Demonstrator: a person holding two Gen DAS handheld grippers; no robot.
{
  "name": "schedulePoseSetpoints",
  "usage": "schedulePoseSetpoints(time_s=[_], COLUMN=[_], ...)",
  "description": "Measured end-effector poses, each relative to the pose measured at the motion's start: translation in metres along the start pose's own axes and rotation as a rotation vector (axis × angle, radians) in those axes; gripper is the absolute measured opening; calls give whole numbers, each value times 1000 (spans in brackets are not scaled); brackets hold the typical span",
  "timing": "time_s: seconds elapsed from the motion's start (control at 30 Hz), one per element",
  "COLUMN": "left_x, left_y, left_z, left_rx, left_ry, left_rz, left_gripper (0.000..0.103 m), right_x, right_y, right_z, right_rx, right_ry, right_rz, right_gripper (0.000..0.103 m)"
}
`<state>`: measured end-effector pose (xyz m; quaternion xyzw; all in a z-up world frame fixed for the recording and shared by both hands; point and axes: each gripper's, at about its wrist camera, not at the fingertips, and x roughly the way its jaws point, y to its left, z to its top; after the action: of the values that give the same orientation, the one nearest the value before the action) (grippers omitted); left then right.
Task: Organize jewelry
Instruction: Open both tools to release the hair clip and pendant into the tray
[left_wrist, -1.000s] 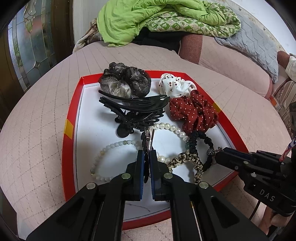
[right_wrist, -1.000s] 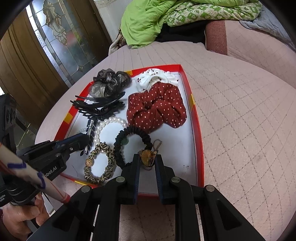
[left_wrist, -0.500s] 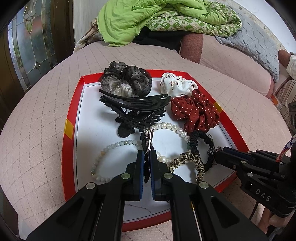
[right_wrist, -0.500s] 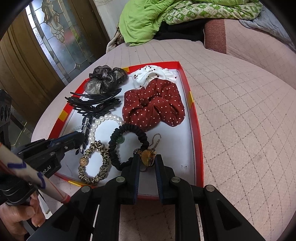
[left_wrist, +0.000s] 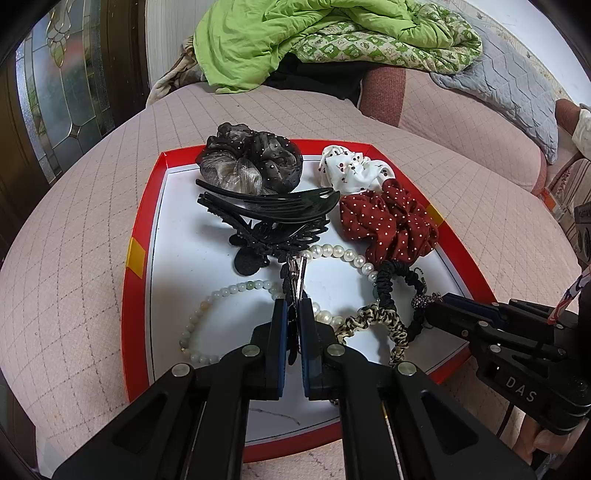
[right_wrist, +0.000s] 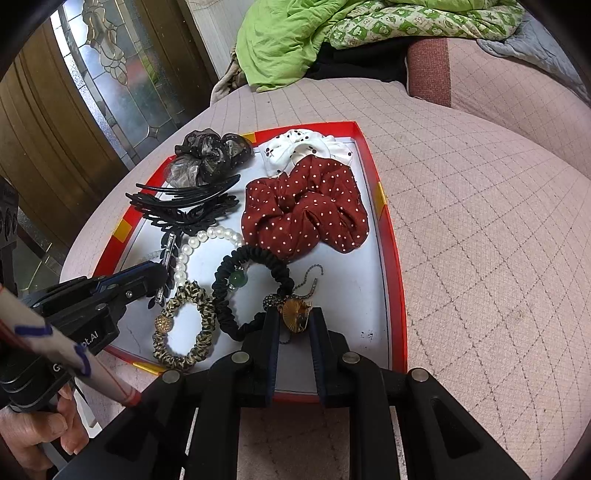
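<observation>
While clamped, both tools (left_wrist: 291, 314) (right_wrist: 293, 317) trayside.

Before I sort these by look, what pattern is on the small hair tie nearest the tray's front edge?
Leopard print hair tie, tan and black; clearest in the right wrist view.

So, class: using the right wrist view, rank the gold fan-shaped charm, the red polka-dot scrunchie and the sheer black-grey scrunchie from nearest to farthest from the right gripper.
1. Gold fan-shaped charm: between the right gripper fingers.
2. Red polka-dot scrunchie: mid-tray, just beyond.
3. Sheer black-grey scrunchie: tray's far left corner.
</observation>
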<state>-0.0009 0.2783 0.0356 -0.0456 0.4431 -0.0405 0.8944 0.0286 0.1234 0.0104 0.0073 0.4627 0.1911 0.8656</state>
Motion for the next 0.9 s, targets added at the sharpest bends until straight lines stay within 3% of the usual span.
schedulePoseSetpoints(time_s=[0.1,0.2,0.27,0.57,0.63,0.8,0.83,0.9], left_x=[1,2,3,-11,-17,-48,-58,-74], left_y=[-1,-2,-4,-7,-9,-14,-16,-20], left_z=[0,0,0,2,1,-3,-7,-13], left_rx=[5,4,9,-2,-6,-22,-23,-24], left_ry=[0,9,9,-49,-75,-176,-205,-245], left_rz=[4,0,3,10,23,35,43,58], left_gripper=[6,18,19,32,45,58,68,85], right_x=[-1,-3,-4,-24,-33,-63,-70,-92], right_y=[1,0,1,0,-2,-2,-1,1], right_z=[0,0,0,3,4,2,0,-8], right_rx=[0,4,4,24,26,9,5,4], right_ry=[-1,-3,-3,-36,-58,-137,-156,-216], right_rz=[2,5,8,26,22,-39,-56,-90], right_gripper=[18,18,18,29,32,44,46,61])
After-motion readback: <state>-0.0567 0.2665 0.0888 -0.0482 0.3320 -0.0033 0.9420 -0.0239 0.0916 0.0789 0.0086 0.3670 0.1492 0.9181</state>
